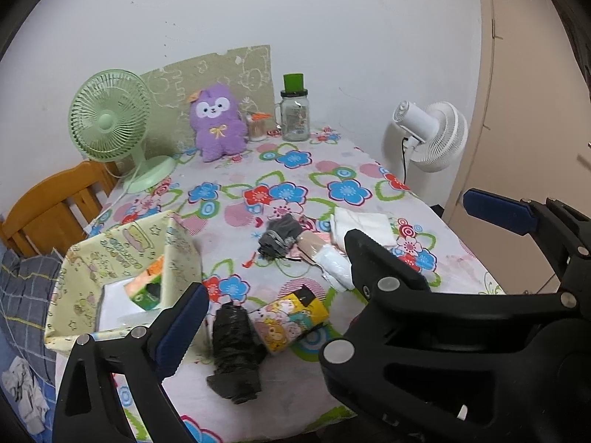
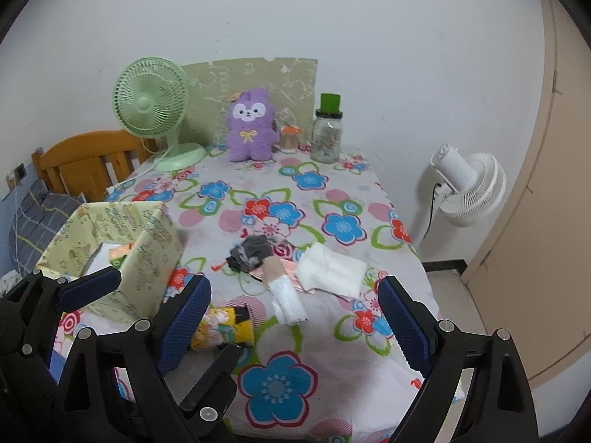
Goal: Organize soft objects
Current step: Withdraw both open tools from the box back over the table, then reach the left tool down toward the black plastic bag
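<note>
My left gripper (image 1: 273, 313) is spread around nothing; the black roll (image 1: 234, 350) lies just below, at 6 o'clock, long axis 12-to-6, beside the box (image 1: 181, 247). My right gripper (image 2: 295, 317), also spread and empty, sits farther.

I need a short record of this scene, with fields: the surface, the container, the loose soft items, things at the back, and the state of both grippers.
surface: table with flowered cloth
container: open yellow-green box, left side, packets inside
loose soft items: black bag roll; yellow cartoon packet; white bag roll; grey bag roll; white tissue pack
back of table: green fan; purple plush; glass jar
left gripper: open, holds nothing
right gripper: open, holds nothing
</note>
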A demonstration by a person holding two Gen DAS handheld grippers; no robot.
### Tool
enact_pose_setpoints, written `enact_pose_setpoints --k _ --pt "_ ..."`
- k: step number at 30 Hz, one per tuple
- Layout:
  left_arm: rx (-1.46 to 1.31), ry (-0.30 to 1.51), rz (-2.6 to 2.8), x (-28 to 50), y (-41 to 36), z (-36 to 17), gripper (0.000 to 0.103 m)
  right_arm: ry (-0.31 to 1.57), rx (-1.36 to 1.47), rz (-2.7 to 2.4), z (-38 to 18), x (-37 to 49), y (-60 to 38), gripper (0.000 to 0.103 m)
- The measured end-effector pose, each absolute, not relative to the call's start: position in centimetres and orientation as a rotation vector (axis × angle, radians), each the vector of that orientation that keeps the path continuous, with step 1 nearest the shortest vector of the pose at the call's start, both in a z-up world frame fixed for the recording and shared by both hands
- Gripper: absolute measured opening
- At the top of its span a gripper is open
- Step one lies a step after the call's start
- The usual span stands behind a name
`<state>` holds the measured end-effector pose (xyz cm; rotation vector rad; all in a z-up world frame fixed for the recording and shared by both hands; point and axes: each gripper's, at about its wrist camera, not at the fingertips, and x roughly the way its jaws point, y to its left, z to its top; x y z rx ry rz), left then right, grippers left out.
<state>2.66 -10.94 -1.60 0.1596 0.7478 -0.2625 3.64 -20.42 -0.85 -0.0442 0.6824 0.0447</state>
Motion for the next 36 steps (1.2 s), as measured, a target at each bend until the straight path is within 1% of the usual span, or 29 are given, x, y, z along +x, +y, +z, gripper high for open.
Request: enact_pose_setpoints --k 9,18,28,36 --pt "0.176 0.767 -0.259 3.8 -12.4 -3.4 0.100 0.703 -0.014 0.049 -3.0 4.9 -22.0 0.094" --pt "0.167 0.831 -0.250 5.6 -12.7 -6.1 0.100 0.744 -0.004 0.059 -5.6 6.7 -22.5 0.094" --pt "0.174 0.886 -0.223 6.7 -11.5 -8.6 0.100 0.803 -0.016 0.102 -8.5 8.4 -21.1 0.094" --pt "0.169 0.898 -0.227 5.6 -10.5 -10.0 0.099 0.812 -0.005 0.157 -9.8 8.5 -20.1 0.094"
